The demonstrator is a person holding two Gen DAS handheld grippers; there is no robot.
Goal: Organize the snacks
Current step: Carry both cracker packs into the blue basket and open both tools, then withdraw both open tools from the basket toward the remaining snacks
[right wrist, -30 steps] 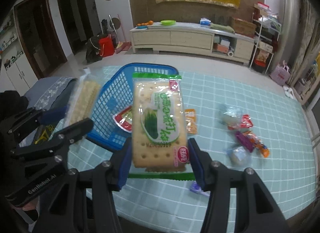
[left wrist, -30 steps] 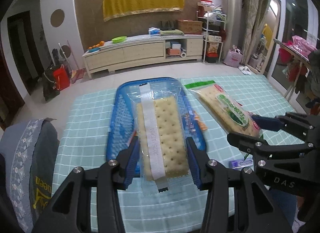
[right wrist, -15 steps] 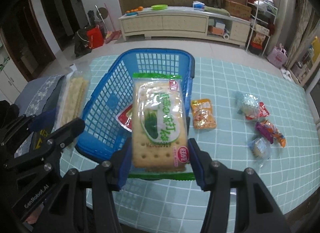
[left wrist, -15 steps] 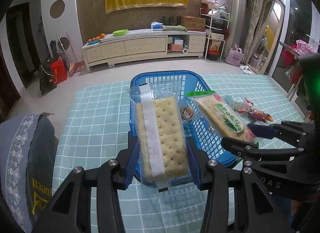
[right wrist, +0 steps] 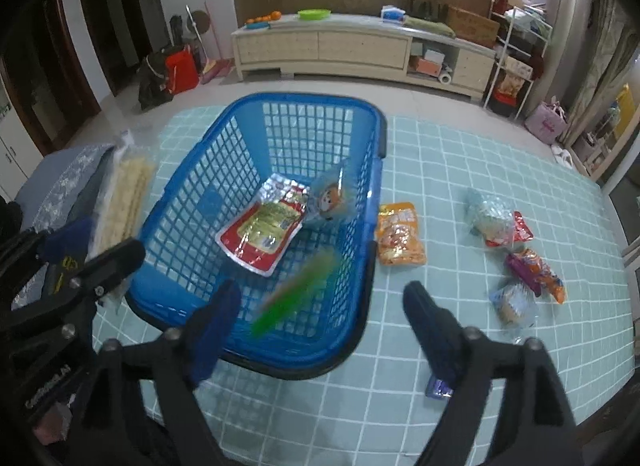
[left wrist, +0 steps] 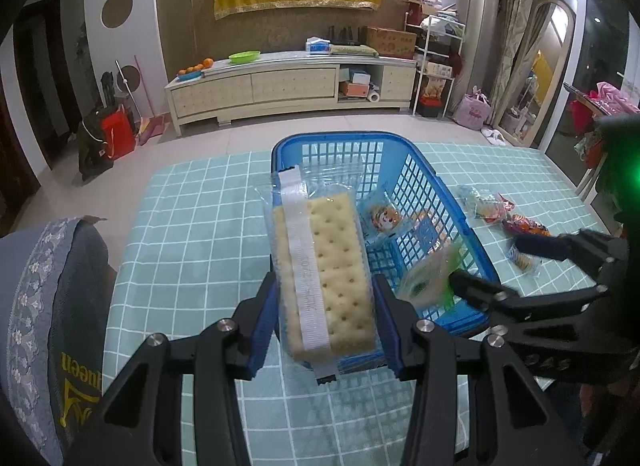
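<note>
The left gripper (left wrist: 326, 320) clamps a clear-wrapped cracker pack (left wrist: 324, 270) between its blue pads: pale square crackers dotted with holes, a white seam strip running lengthwise down the wrapper, held above the near rim of the blue basket (right wrist: 256, 153). The right gripper (right wrist: 320, 320) has just been opening and its jaws now stand wide with nothing pressed between them; the green-edged cracker pack (right wrist: 296, 294) shows as a blurred green and tan streak in mid-air over the near end of the basket, free of both pads. Inside the basket lie a red and silver pouch (right wrist: 262, 234) and a small clear packet with a cartoon face (right wrist: 330, 199), touching each other. On the checked teal tablecloth (right wrist: 440, 169) just beside the basket's right wall sits an orange snack bag (right wrist: 400, 236); further right are several small wrapped snacks (right wrist: 516, 250) in a loose cluster
</note>
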